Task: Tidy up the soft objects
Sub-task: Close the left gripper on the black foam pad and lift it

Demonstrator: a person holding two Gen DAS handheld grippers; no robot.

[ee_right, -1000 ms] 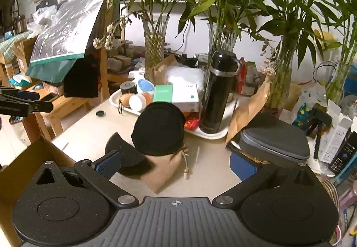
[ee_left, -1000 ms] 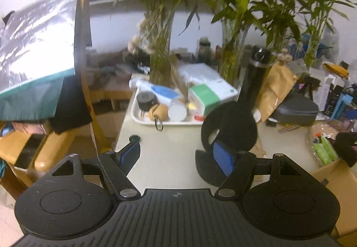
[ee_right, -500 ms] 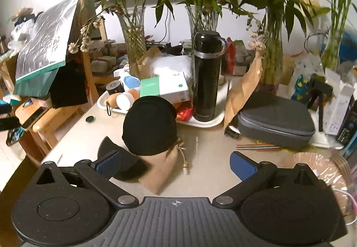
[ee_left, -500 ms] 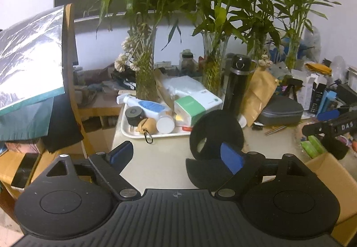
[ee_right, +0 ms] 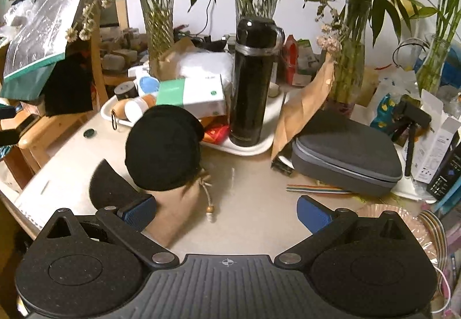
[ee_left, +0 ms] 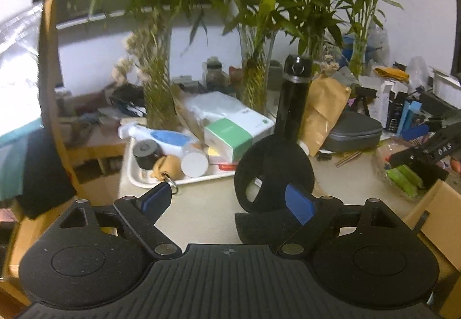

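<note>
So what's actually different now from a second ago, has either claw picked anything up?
No, nothing picked up. Both have drawn closer to the black foam disc. The left gripper has just opened its jaws wider, nothing between them; the right gripper remains wide open and empty. The disc, the brown pouch and the black flask stayed put.

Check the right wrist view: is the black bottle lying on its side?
No, the black bottle stands upright on the white tray, behind the round black foam piece.
</note>
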